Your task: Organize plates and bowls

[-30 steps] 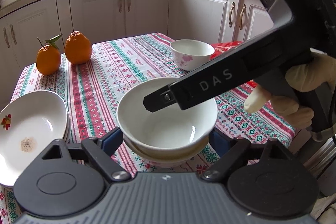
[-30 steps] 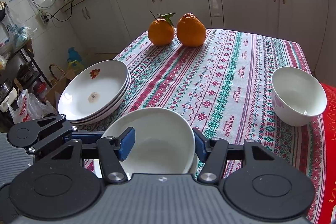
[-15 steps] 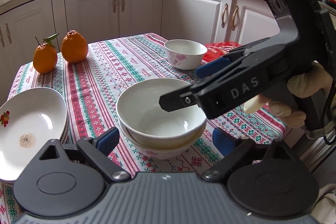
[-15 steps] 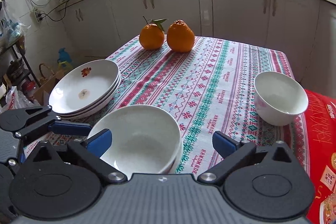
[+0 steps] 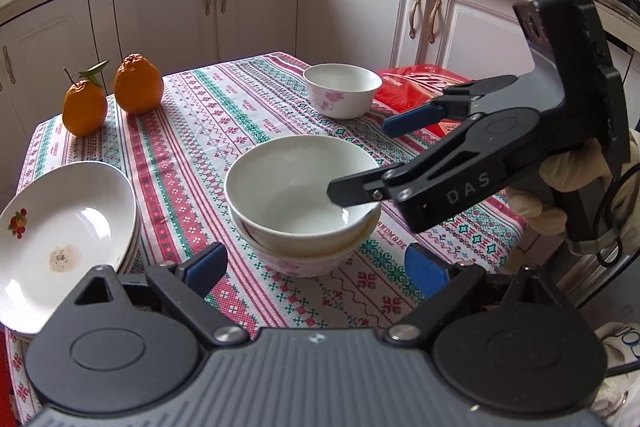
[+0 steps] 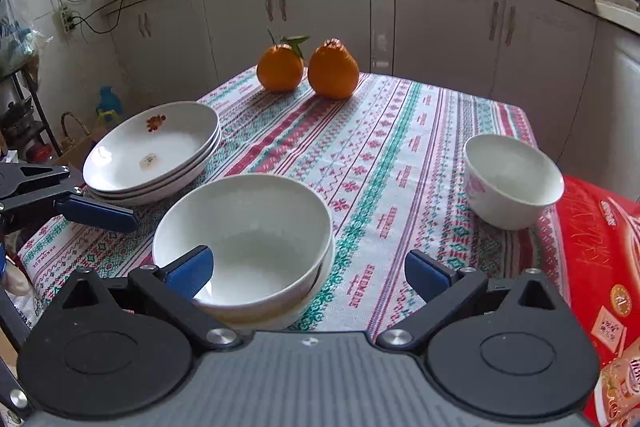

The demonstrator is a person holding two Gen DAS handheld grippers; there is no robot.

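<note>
Now both claws are standing open and backing away: my left claw [image 5: 316, 261] and right claw [image 6: 310, 267] are releasing the plain white ceramic bowl [image 6: 244, 239], which is sitting nested in the pink-flowered bowl [image 5: 296, 263] on the counter [image 6: 384, 155]. Remaining: the lone flowered white bowl [image 6: 512, 181].

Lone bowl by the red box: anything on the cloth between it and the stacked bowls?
Nothing. The right wrist view shows only bare patterned tablecloth between the stacked bowls and the lone bowl. The left wrist view agrees.
</note>
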